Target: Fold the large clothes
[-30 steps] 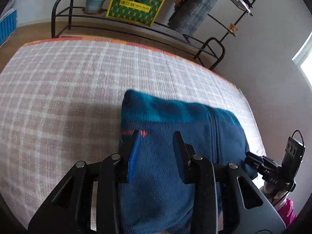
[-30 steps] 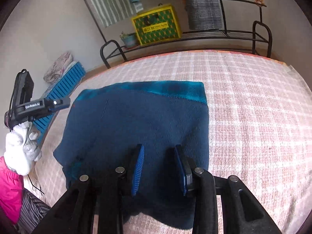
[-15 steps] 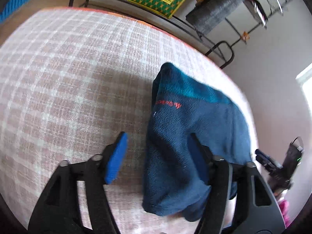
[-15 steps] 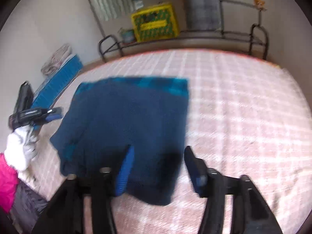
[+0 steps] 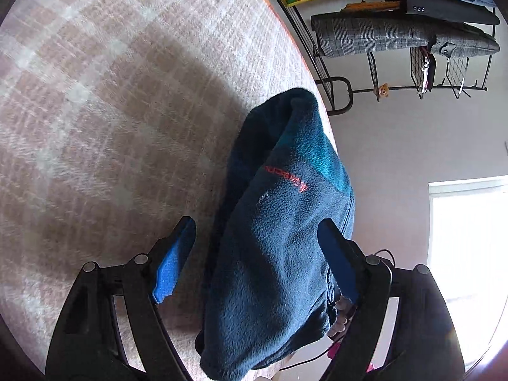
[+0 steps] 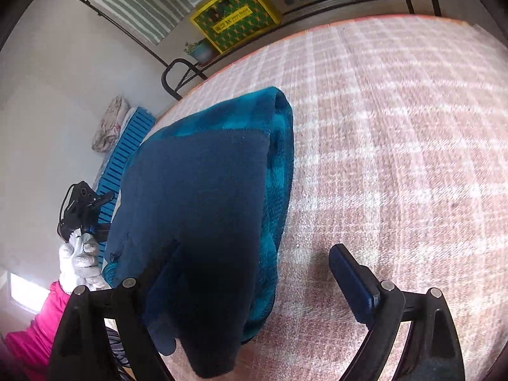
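The folded blue fleece (image 5: pixel 279 247) is lying on the checked bed cover (image 5: pixel 111 111), near its edge. The left tool (image 5: pixel 257 254) is spreading its jaws wide, straddling the near end of the fleece, pads seemingly clear of the cloth. The right tool (image 6: pixel 254 273) is also opening wide; its left pad is hiding behind the fleece (image 6: pixel 203 209), its right pad hovering over bare cover (image 6: pixel 397 158).

Both claws have let go of the folded blue fleece (image 5: pixel 279 247): the left claw (image 5: pixel 254 254) and right claw (image 6: pixel 254 273) were nearly closed a second ago, and their jaws are opening now. Each claw has tilted and dropped lower over the bed (image 6: pixel 412 158), with the fleece lying loose between the spread fingers.
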Demonstrator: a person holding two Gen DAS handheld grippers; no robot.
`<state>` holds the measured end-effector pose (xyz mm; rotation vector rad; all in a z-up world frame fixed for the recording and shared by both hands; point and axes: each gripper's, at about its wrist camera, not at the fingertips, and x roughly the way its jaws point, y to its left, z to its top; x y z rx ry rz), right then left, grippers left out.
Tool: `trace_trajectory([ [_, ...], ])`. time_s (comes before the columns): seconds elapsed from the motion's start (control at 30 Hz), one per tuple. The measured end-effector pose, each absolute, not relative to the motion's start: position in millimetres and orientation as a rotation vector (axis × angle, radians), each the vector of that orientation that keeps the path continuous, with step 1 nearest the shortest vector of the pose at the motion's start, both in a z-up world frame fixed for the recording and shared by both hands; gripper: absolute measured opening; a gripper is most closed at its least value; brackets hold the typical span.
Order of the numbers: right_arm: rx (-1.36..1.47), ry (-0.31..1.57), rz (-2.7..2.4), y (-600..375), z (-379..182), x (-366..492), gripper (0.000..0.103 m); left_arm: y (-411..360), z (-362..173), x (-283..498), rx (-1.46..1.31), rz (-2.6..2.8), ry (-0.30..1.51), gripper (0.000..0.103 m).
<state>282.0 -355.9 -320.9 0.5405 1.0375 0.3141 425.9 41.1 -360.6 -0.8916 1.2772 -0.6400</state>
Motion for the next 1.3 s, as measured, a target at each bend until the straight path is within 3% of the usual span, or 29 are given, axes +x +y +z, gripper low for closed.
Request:
trace_trajectory([
  [0.2, 0.581, 1.008, 0.364, -343, -325, 288, 0.087, 21, -362, 435, -0.861, -0.669, 1.257, 0.08],
  [0.3, 0.571, 1.019, 0.376, -328, -327, 294, 0.078, 6, -358, 435, -0.796, -0.656, 1.253, 0.067],
  [0.57, 0.416, 1.033, 0.266, -301, -302, 293, 0.039, -17, -334, 420, -0.633, -0.582, 1.184, 0.041],
  [0.77, 0.221, 0.998, 0.155, -264, -261, 282, 0.032, -30, -301, 396, -0.504, -0.578, 1.092, 0.034],
  [1.3, -0.096, 0.852, 0.09, -153, -167, 242, 0.031, 31, -226, 313, -0.453, -0.547, 0.885, 0.033],
])
